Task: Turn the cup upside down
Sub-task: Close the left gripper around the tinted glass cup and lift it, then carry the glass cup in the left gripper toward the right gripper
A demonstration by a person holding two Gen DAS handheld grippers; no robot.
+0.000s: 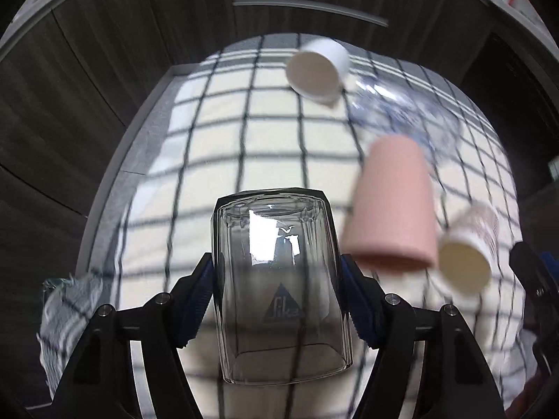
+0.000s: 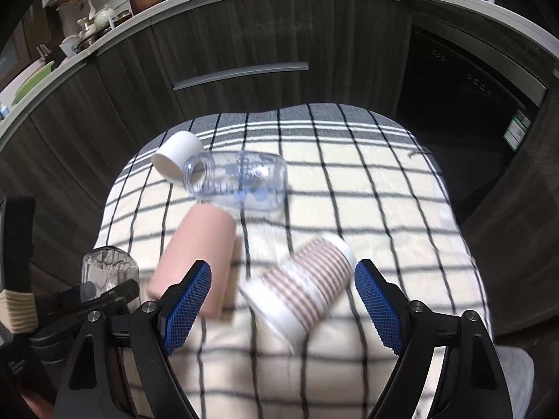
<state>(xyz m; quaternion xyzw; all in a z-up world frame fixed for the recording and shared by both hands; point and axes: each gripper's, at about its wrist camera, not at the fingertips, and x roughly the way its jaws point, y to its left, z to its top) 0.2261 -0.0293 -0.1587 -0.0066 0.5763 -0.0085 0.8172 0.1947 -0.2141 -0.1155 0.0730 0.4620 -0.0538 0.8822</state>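
While your left gripper [image 1: 277,300] jaws clamp glass cup [image 1: 279,279], thick base pointing away along fingers, rotate wrist, set rim down on tabletop [image 1: 272,132]. Right gripper [image 2: 283,303] jaws gape, striped cup [image 2: 300,286] lying between, ungripped.

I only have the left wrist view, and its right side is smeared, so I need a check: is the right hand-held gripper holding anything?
Observer: No. The right hand-held gripper is open. The striped paper cup lies on its side on the checked cloth between the fingers, and neither pad touches it.
Operator: Good. My left hand-held gripper has the glass. What is the clear blur behind the pink cup?
Observer: A clear jar with blue print, lying on its side, its open mouth next to the white cup.
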